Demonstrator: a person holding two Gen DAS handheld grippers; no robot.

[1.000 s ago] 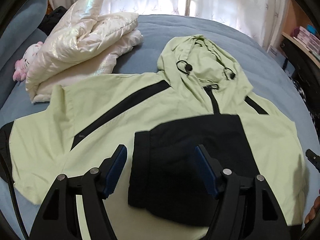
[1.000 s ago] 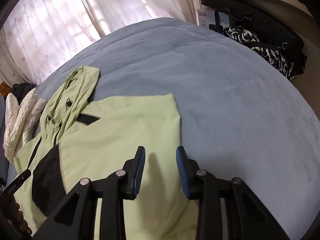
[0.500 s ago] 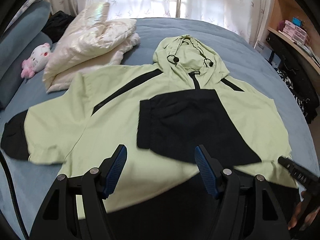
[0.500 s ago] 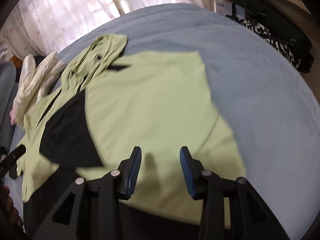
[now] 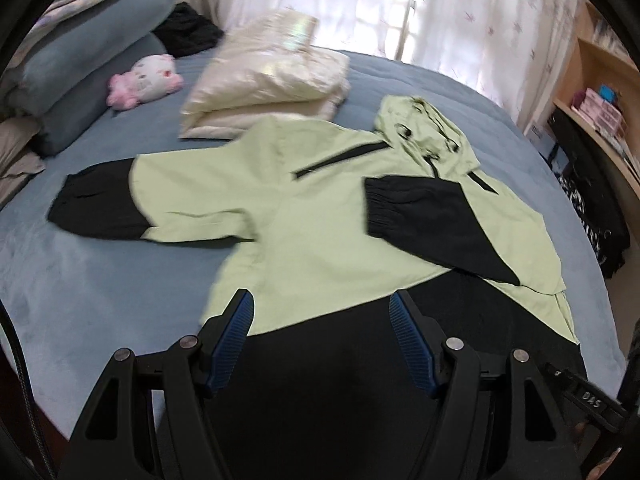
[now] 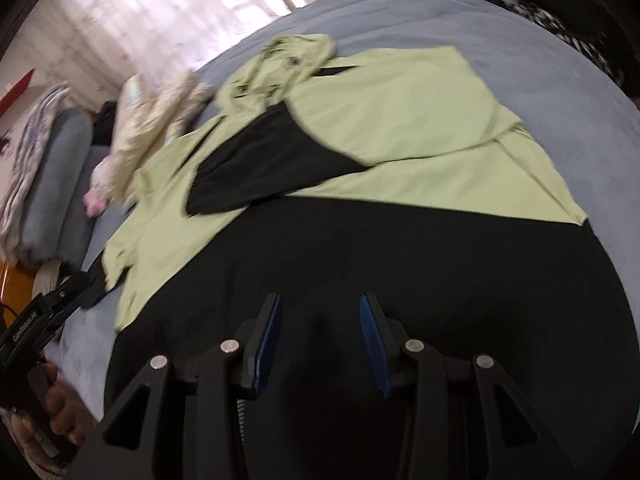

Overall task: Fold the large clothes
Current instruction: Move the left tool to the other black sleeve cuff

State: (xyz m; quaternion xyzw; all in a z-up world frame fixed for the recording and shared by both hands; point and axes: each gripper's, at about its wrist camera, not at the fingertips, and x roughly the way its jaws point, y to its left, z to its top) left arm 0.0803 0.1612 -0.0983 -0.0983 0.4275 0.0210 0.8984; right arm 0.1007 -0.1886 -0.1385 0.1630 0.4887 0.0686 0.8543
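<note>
my left gripper (image 5: 322, 340) and right gripper (image 6: 320, 340) hover spread and empty above the jacket (image 5: 320, 216)'s near black hem, right sleeve (image 5: 432, 224) already folded across.

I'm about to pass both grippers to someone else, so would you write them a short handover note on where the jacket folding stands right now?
Left gripper: open, empty, above the jacket's black hem.
Right gripper: open, empty, also above the black hem.
Green and black hooded jacket: face up on the blue bed, hood toward the curtains.
Done: one sleeve is folded in across the chest, its black cuff on the front panel.
Left: the other sleeve lies spread out on the bed; fold it in, then probably fold the body up from the hem.
A folded white puffer jacket lies beyond, by the pillows.
</note>
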